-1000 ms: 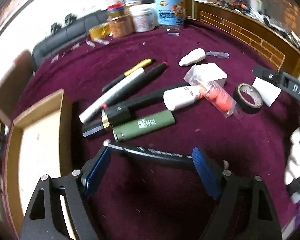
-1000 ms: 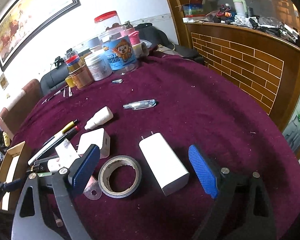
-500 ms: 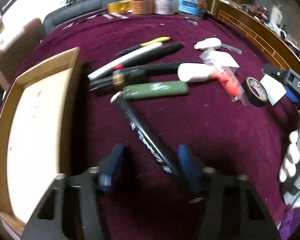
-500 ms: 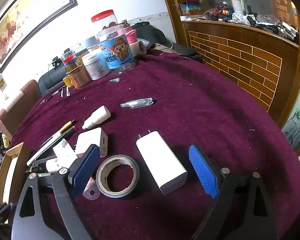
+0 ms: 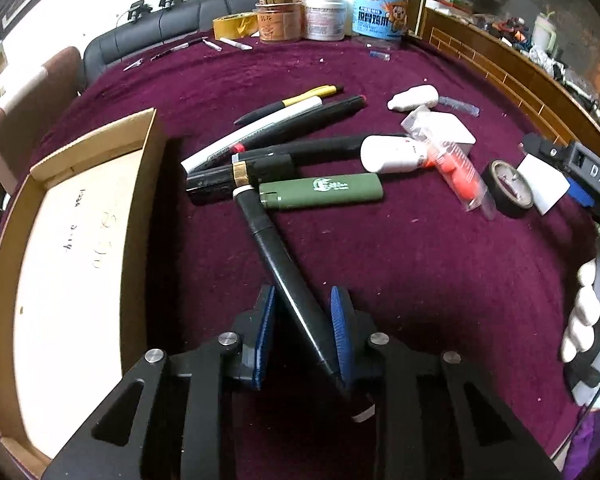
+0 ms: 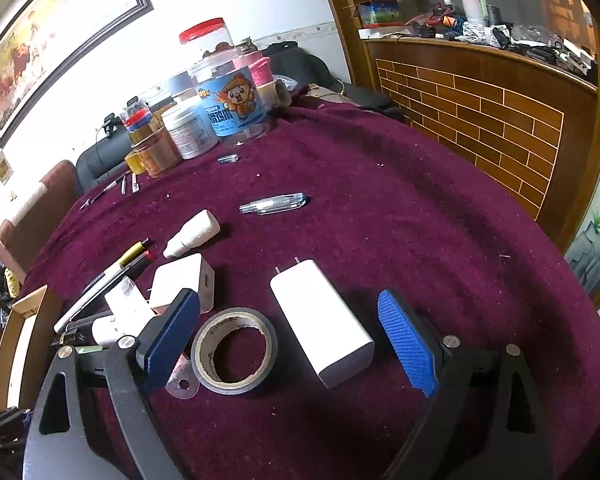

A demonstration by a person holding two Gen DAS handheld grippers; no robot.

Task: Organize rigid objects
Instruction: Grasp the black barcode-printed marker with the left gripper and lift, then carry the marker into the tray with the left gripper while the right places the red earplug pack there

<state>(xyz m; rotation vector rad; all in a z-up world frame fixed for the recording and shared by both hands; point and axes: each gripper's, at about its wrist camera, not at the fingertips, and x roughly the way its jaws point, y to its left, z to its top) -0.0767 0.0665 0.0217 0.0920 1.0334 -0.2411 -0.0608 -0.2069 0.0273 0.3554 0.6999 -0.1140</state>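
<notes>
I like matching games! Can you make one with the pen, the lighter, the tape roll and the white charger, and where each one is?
1. black pen
2. green lighter
3. tape roll
4. white charger

A. between the open right gripper's fingers
B. under that gripper's left finger
C. between the left gripper's blue pads
D. touching the pen's far end

Pairs: 1-C, 2-D, 3-B, 4-A

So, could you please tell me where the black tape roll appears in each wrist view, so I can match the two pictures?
Left wrist view: the black tape roll lies flat at the far right, beside the white charger.
Right wrist view: the roll lies bottom centre, between the open right gripper fingers, left of that charger.
Shared landmark: the blue cartoon jar at the table's far edge.
</notes>
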